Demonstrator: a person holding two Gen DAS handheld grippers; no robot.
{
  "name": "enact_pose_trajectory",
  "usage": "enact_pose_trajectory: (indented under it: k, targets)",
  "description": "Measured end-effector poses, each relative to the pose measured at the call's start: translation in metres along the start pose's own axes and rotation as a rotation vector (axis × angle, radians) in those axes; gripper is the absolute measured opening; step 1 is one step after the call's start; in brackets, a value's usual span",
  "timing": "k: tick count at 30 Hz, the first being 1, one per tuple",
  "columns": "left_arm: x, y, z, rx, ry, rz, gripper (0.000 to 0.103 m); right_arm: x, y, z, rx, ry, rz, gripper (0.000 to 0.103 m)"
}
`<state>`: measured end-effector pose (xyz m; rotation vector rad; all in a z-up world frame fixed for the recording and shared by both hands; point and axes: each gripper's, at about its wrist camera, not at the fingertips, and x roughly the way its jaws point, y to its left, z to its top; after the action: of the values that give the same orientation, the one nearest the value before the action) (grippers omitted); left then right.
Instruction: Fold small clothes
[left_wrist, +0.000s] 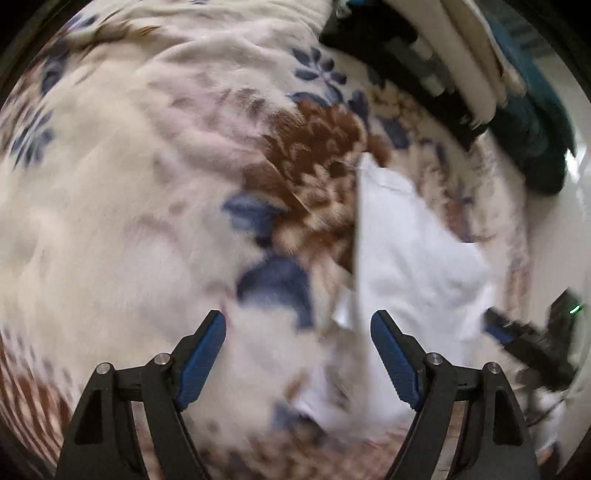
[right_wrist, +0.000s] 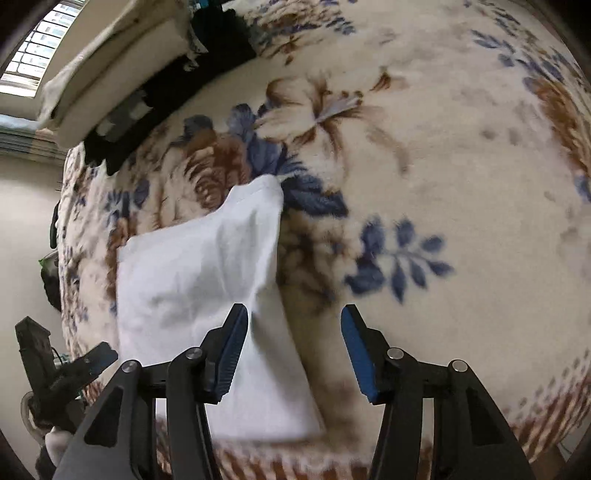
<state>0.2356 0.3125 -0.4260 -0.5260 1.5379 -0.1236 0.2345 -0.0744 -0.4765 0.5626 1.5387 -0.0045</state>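
A small white garment (right_wrist: 192, 280) lies folded on the floral fleece blanket (right_wrist: 424, 166), near the blanket's left edge in the right wrist view. My right gripper (right_wrist: 295, 314) hovers just over the garment's lower right part with its jaws apart. Its left finger (right_wrist: 231, 350) is above the cloth and nothing is pinched. In the left wrist view the same garment (left_wrist: 406, 258) is to the right, blurred. My left gripper (left_wrist: 299, 321) stands wide open above the blanket (left_wrist: 129, 184) beside the garment's left edge, holding nothing. The other gripper (left_wrist: 517, 339) shows at the far right.
A stack of cream and dark folded clothes (right_wrist: 122, 74) sits at the blanket's far corner, also in the left wrist view as a clothes pile (left_wrist: 461, 55) with a teal item (left_wrist: 535, 122). The pale floor (right_wrist: 22, 221) lies beyond the bed edge. A window (right_wrist: 37, 44) is at the top left.
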Motion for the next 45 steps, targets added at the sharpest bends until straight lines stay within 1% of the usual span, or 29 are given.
enact_pose_trajectory:
  k: [3,6,7,8,9,10,11,12,14,15,16,17,18,19,21,22,24,26,28,31,33,35,36,37,38,39,40,42,45]
  targets:
    - [-0.006,-0.006,-0.022,-0.061,0.041,-0.137,0.079,-0.001,-0.007,-0.017,0.048,0.052,0.028,0.055]
    - [0.021,-0.020,-0.037,-0.070,0.098,-0.194,0.078,0.011,-0.013,-0.036,0.062,0.113,0.036,0.055]
    - [0.033,-0.023,-0.042,-0.076,0.110,-0.219,0.065,0.016,-0.016,-0.040,0.069,0.127,0.038,0.055]
    - [0.043,-0.027,-0.043,-0.074,0.120,-0.221,0.051,0.020,-0.019,-0.043,0.075,0.141,0.046,0.055]
    - [0.049,-0.030,-0.046,-0.066,0.130,-0.225,0.023,0.025,-0.021,-0.045,0.086,0.158,0.064,0.055]
    - [0.051,-0.032,-0.048,-0.056,0.118,-0.260,0.018,0.030,-0.023,-0.047,0.106,0.172,0.085,0.055]
    - [0.049,-0.032,-0.048,-0.062,0.106,-0.306,0.016,0.033,-0.023,-0.048,0.120,0.181,0.108,0.055]
    - [0.046,-0.030,-0.047,-0.085,0.098,-0.376,0.013,0.035,-0.023,-0.047,0.130,0.187,0.142,0.055]
    - [0.040,-0.017,-0.044,-0.142,0.078,-0.457,0.013,0.036,-0.020,-0.046,0.136,0.185,0.184,0.055]
    - [0.044,-0.006,-0.042,-0.161,0.092,-0.442,0.013,0.036,-0.019,-0.045,0.123,0.191,0.189,0.055]
    - [0.047,-0.001,-0.042,-0.152,0.097,-0.388,0.013,0.037,-0.017,-0.045,0.103,0.193,0.176,0.053]
    - [0.052,0.008,-0.041,-0.129,0.109,-0.319,0.013,0.039,-0.016,-0.045,0.089,0.196,0.162,0.045]
    - [0.056,0.013,-0.041,-0.124,0.122,-0.291,0.014,0.044,-0.015,-0.046,0.078,0.214,0.138,0.012]
    - [0.059,0.017,-0.040,-0.130,0.138,-0.296,0.016,0.047,-0.015,-0.047,0.081,0.226,0.128,0.007]
    - [0.058,0.016,-0.039,-0.147,0.153,-0.317,0.020,0.046,-0.013,-0.047,0.072,0.223,0.119,0.007]
    - [0.052,0.016,-0.037,-0.149,0.157,-0.318,0.032,0.044,-0.010,-0.047,0.058,0.219,0.104,0.007]
    - [0.038,0.017,-0.036,-0.155,0.142,-0.294,0.046,0.032,-0.003,-0.043,0.030,0.193,0.072,0.008]
    - [0.015,0.004,-0.026,-0.125,0.084,-0.272,0.051,0.015,0.010,-0.035,0.002,0.131,0.055,0.009]
    - [0.001,-0.013,-0.012,-0.063,0.013,-0.226,0.058,0.000,0.019,-0.023,-0.014,0.063,0.036,0.020]
    - [-0.002,-0.043,0.020,0.031,-0.078,-0.190,0.059,-0.015,0.040,-0.003,-0.053,-0.055,0.042,0.020]
    - [0.012,-0.053,0.035,0.071,-0.081,-0.183,0.059,-0.017,0.055,0.006,-0.074,-0.086,0.075,0.020]
    - [0.033,-0.071,0.052,0.143,-0.068,-0.156,0.059,-0.003,0.072,0.015,-0.106,-0.022,0.162,0.020]
    - [0.042,-0.076,0.057,0.172,-0.052,-0.147,0.059,0.010,0.077,0.018,-0.118,0.034,0.205,0.020]
    - [0.053,-0.079,0.063,0.199,-0.037,-0.112,0.059,0.025,0.078,0.023,-0.112,0.071,0.191,0.020]
    - [0.066,-0.078,0.070,0.225,-0.020,-0.049,0.059,0.035,0.074,0.027,-0.103,0.078,0.150,0.020]
    - [0.074,-0.075,0.075,0.236,-0.002,-0.027,0.059,0.044,0.069,0.032,-0.096,0.073,0.110,0.015]
    - [0.081,-0.070,0.080,0.230,0.013,-0.023,0.059,0.048,0.061,0.038,-0.082,0.053,0.078,0.010]
    - [0.082,-0.061,0.089,0.202,0.031,-0.054,0.059,0.043,0.047,0.049,-0.058,0.006,0.012,0.010]
    - [0.053,-0.064,0.085,0.194,-0.012,-0.063,0.059,0.017,0.039,0.049,-0.061,-0.031,-0.003,0.014]
